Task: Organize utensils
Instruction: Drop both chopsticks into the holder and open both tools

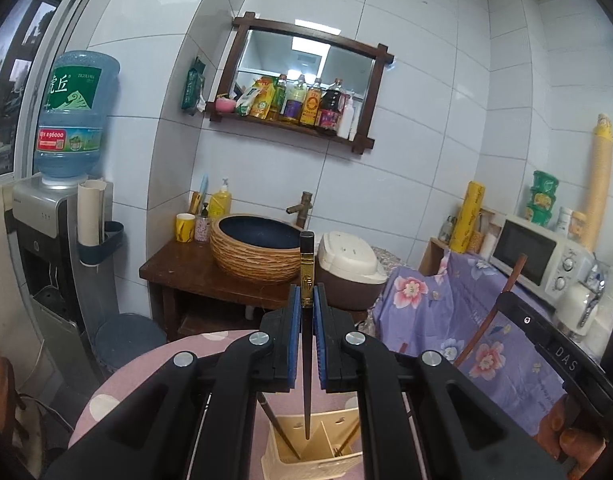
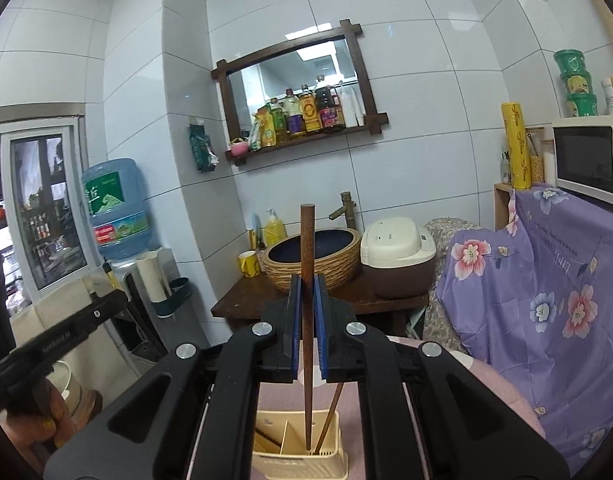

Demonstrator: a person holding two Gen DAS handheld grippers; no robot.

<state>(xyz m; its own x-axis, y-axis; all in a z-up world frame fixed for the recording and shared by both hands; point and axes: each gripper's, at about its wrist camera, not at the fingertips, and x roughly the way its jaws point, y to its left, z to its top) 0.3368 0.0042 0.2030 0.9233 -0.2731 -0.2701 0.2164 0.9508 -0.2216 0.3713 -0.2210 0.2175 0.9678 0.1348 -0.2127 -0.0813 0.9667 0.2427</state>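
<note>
My left gripper [image 1: 306,300] is shut on a dark chopstick with a gold band [image 1: 307,276], held upright with its tip over the cream utensil holder [image 1: 312,460] on the pink table. My right gripper [image 2: 306,300] is shut on a brown wooden chopstick [image 2: 307,240], upright, its tip down inside the right compartment of the cream utensil holder [image 2: 298,458]. The holder has a divider; other chopsticks lean in both compartments. The right gripper's body shows at the right edge of the left wrist view [image 1: 546,344], and the left gripper's body at the left of the right wrist view [image 2: 54,344].
The pink dotted round table [image 1: 118,396] carries the holder. Behind stand a wooden stand with a woven basin [image 1: 254,252], a rice cooker [image 1: 346,268], a water dispenser [image 1: 50,232], a floral purple cloth [image 1: 466,320] and a microwave [image 1: 538,252].
</note>
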